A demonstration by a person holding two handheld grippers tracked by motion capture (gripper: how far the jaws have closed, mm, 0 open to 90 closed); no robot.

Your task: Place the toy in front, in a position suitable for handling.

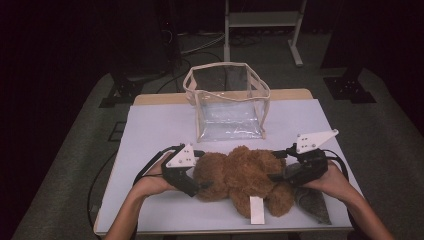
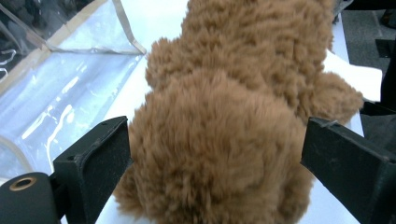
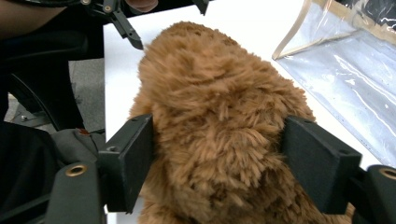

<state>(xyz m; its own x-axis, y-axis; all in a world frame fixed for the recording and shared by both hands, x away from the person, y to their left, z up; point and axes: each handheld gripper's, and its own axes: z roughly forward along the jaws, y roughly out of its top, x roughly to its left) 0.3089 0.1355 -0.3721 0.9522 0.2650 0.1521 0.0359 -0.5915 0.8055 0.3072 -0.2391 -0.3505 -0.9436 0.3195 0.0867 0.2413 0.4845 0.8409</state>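
White table [image 1: 150, 130] under the high view carries a brown plush toy [image 1: 240, 175] before a clear bag [image 1: 227, 107], with left gripper [image 1: 202, 185] and right gripper [image 1: 274, 176] at its ends. Left gripper view: wide jaws flank the fur. Right gripper view: wide jaws hug the fur; whether either grips, I cannot tell.

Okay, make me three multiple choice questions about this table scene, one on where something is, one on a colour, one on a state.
1. Where does the clear bag stand relative to the plush toy?
A. On the far side of the toy
B. Under the toy
C. On the floor

2. What colour is the plush toy?
A. White
B. Brown
C. Blue

3. How does the clear bag stand?
A. Folded flat
B. Zipped shut
C. Upright, top open

Answers:
1. A: in the high view the bag stands beyond the toy on the white table.
2. B: its fur is brown in both gripper views.
3. C: its rim gapes open at the top.
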